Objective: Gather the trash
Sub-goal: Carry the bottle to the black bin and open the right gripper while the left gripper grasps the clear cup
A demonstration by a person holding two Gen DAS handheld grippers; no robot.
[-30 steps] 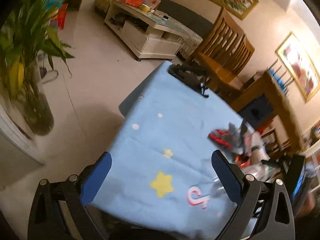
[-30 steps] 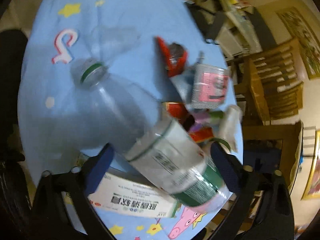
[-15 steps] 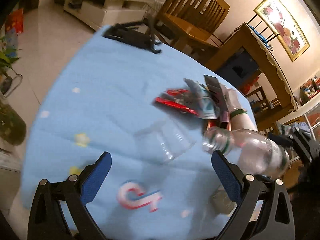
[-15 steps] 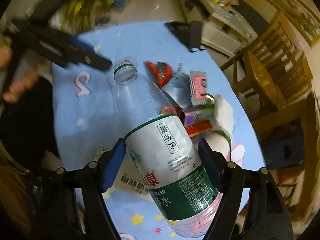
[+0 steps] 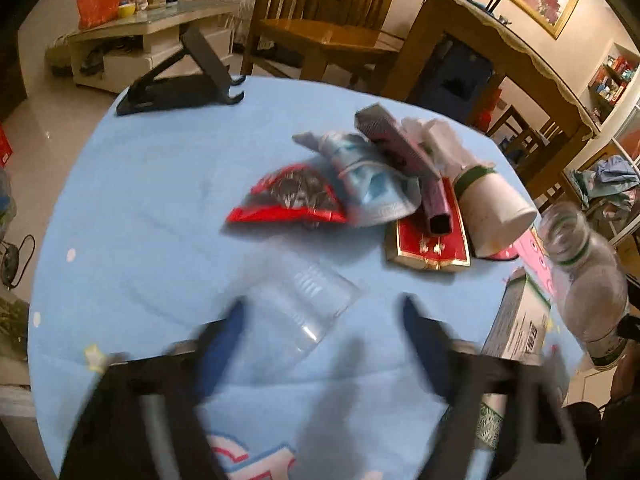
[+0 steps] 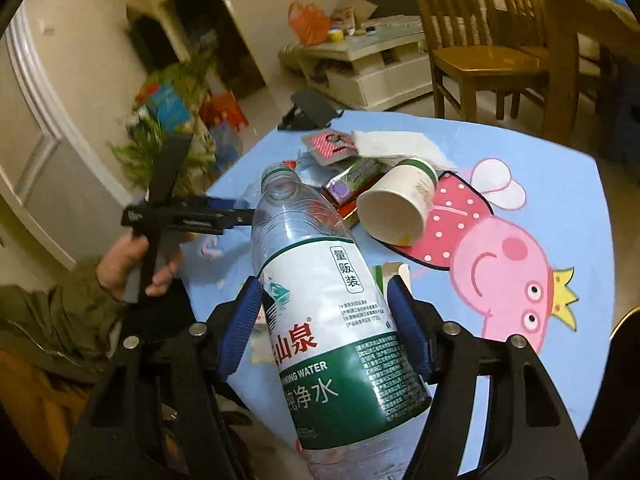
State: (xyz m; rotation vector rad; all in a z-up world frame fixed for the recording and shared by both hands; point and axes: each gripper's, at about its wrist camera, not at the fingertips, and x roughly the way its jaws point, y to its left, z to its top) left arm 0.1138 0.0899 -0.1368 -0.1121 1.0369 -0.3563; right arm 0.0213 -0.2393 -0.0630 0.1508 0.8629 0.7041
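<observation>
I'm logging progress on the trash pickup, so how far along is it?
Nothing looks binned yet. In hand: the right gripper is shut on the water bottle, lifted off the table. The left gripper is open near the clear plastic cup. Still left: the paper cup, red snack bag, wrappers and boxes.

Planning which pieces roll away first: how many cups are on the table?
2. A clear plastic cup lies on its side just ahead of the left gripper; a white paper cup lies tipped beside the wrapper pile. More may be hidden.

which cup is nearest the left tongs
The clear plastic cup, lying on its side just ahead of the left tongs. The paper cup lies farther off in the trash pile.
</observation>
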